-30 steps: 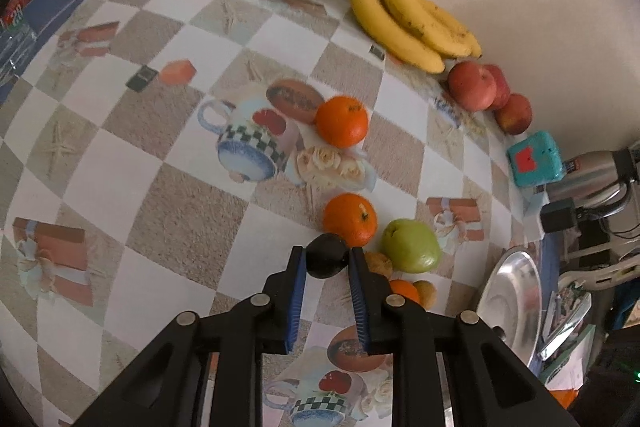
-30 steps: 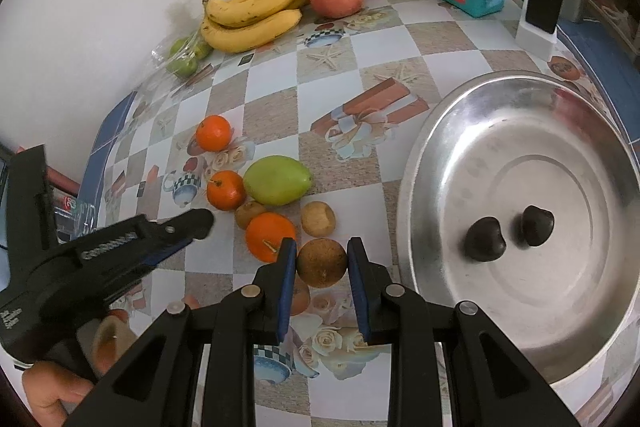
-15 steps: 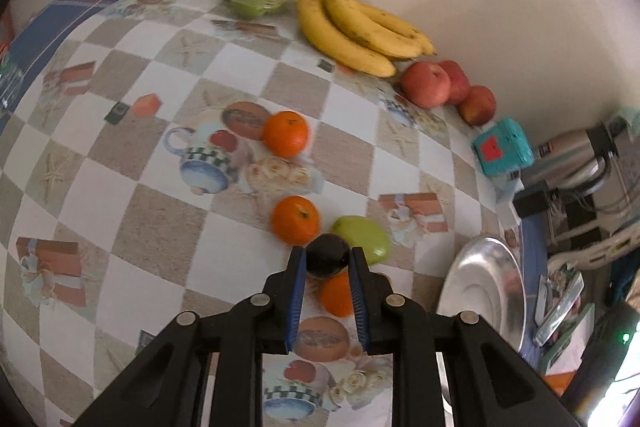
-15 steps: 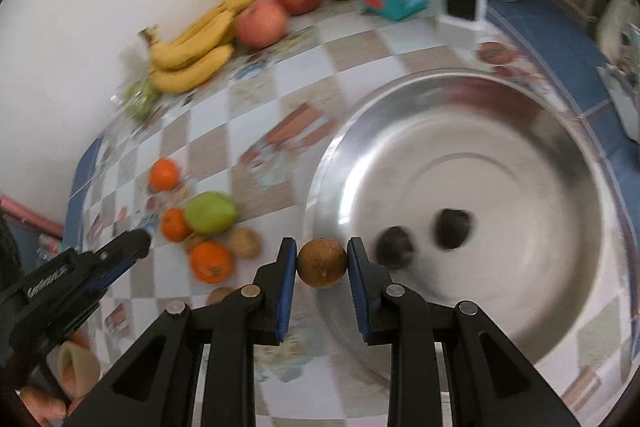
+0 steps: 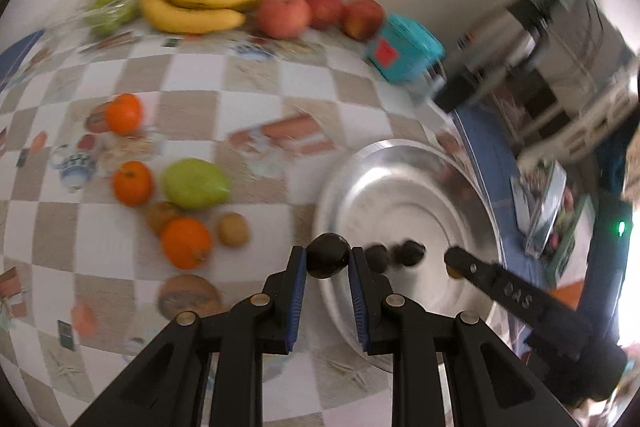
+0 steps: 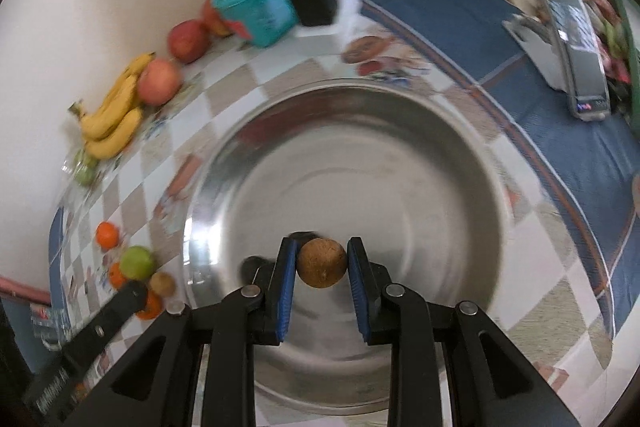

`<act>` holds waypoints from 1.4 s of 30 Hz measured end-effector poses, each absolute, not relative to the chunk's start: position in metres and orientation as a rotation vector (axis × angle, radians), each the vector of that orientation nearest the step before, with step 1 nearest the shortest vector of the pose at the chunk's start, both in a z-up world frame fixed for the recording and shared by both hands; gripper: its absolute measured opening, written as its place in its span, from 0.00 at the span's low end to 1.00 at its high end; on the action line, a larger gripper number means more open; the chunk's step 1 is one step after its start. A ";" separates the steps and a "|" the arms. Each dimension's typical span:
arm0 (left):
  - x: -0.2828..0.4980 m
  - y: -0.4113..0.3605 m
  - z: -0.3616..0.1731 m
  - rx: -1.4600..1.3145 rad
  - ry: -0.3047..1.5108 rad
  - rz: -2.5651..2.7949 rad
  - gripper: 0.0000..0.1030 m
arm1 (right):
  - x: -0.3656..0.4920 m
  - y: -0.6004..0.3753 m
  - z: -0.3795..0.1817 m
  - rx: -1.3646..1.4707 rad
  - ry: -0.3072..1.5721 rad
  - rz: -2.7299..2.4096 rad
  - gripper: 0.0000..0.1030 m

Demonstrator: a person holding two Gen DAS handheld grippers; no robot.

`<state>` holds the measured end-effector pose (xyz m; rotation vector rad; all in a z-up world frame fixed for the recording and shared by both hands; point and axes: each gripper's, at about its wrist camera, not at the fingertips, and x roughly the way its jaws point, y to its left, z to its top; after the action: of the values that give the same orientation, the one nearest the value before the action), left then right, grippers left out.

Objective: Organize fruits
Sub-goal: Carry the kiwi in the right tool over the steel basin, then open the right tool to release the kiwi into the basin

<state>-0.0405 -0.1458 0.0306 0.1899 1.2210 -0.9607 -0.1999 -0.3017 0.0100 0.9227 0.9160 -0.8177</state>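
Observation:
My left gripper [image 5: 328, 261] is shut on a small dark round fruit [image 5: 327, 254] and holds it above the left rim of the steel bowl [image 5: 404, 167]. Two dark fruits [image 5: 394, 255] lie in the bowl. My right gripper [image 6: 322, 265] is shut on a brown round fruit [image 6: 321, 263] and holds it over the inside of the bowl [image 6: 400, 155]. A dark fruit [image 6: 254, 263] shows to the left of its fingers. The right gripper's arm [image 5: 516, 301] reaches over the bowl in the left wrist view.
On the checked tablecloth lie oranges [image 5: 185, 242], a green pear [image 5: 196, 183], brown fruits [image 5: 233, 228], bananas [image 5: 200, 1] and apples [image 5: 283, 15] by the wall. A teal box [image 5: 404, 53] and appliances stand beyond the bowl.
Both grippers have swung right toward the bowl, each with its fruit. The right one is now over the bowl's inside, the left one at its rim.

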 end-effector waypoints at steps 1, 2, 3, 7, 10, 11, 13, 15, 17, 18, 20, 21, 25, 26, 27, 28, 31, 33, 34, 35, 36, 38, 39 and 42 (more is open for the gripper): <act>-0.049 -0.152 0.028 0.216 1.222 -0.979 0.22 | -0.203 -0.303 0.009 0.929 0.918 -0.828 0.26; -0.054 -0.154 0.027 0.232 1.224 -0.989 0.22 | -0.204 -0.304 0.007 0.935 0.919 -0.834 0.26; -0.059 -0.157 0.025 0.248 1.225 -0.997 0.22 | -0.205 -0.305 0.007 0.939 0.920 -0.839 0.26; -0.071 -0.166 0.016 0.312 1.225 -0.999 0.23 | -0.205 -0.304 0.004 0.939 0.937 -0.845 0.27; -0.075 -0.169 0.011 0.329 1.236 -1.004 0.23 | -0.204 -0.304 -0.002 0.944 0.957 -0.847 0.27; -0.077 -0.170 0.010 0.337 1.239 -1.010 0.23 | -0.203 -0.304 -0.003 0.947 0.961 -0.846 0.27; -0.082 -0.172 0.008 0.358 1.235 -1.012 0.23 | -0.202 -0.303 -0.005 0.950 0.969 -0.845 0.27; -0.085 -0.173 0.007 0.368 1.235 -1.011 0.23 | -0.202 -0.302 -0.006 0.951 0.975 -0.852 0.27; -0.087 -0.174 0.005 0.377 1.238 -1.007 0.23 | -0.203 -0.302 -0.007 0.956 0.983 -0.854 0.27; -0.089 -0.175 0.004 0.381 1.239 -1.007 0.23 | -0.203 -0.303 -0.008 0.960 0.985 -0.854 0.27; -0.089 -0.175 0.004 0.381 1.246 -1.009 0.24 | -0.204 -0.303 -0.008 0.965 0.985 -0.857 0.27; -0.089 -0.175 0.003 0.379 1.248 -1.008 0.24 | -0.204 -0.303 -0.008 0.966 0.983 -0.860 0.27; -0.087 -0.175 0.003 0.370 1.258 -0.996 0.28 | -0.205 -0.305 -0.005 0.970 0.967 -0.873 0.38; -0.086 -0.174 0.003 0.366 1.259 -0.995 0.29 | -0.205 -0.305 -0.004 0.972 0.963 -0.873 0.38; -0.086 -0.174 0.004 0.363 1.258 -0.995 0.33 | -0.205 -0.305 -0.004 0.972 0.959 -0.872 0.38; -0.086 -0.173 0.005 0.358 1.258 -1.000 0.37 | -0.205 -0.306 -0.003 0.971 0.955 -0.872 0.38; -0.085 -0.173 0.007 0.352 1.253 -1.000 0.38 | -0.205 -0.305 -0.001 0.969 0.950 -0.869 0.38; -0.081 -0.171 0.009 0.338 1.255 -0.996 0.39 | -0.206 -0.305 0.000 0.970 0.944 -0.870 0.38; -0.078 -0.169 0.010 0.327 1.256 -0.992 0.39 | -0.206 -0.306 0.001 0.971 0.939 -0.871 0.38; -0.075 -0.168 0.011 0.317 1.257 -0.986 0.39 | -0.207 -0.306 0.001 0.972 0.935 -0.872 0.38; -0.071 -0.166 0.012 0.304 1.257 -0.974 0.40 | -0.207 -0.306 0.002 0.972 0.932 -0.872 0.38; -0.063 -0.162 0.014 0.285 1.252 -0.946 0.43 | -0.207 -0.306 0.003 0.972 0.929 -0.872 0.38; -0.059 -0.160 0.015 0.277 1.250 -0.932 0.45 | -0.207 -0.306 0.003 0.971 0.928 -0.871 0.38; -0.044 -0.151 0.017 0.242 1.245 -0.882 0.47 | -0.206 -0.305 0.003 0.970 0.929 -0.863 0.38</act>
<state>-0.0443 -0.1506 0.0169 0.2423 1.2448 -0.8819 -0.2059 -0.3052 0.0029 0.9696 0.9292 -0.8634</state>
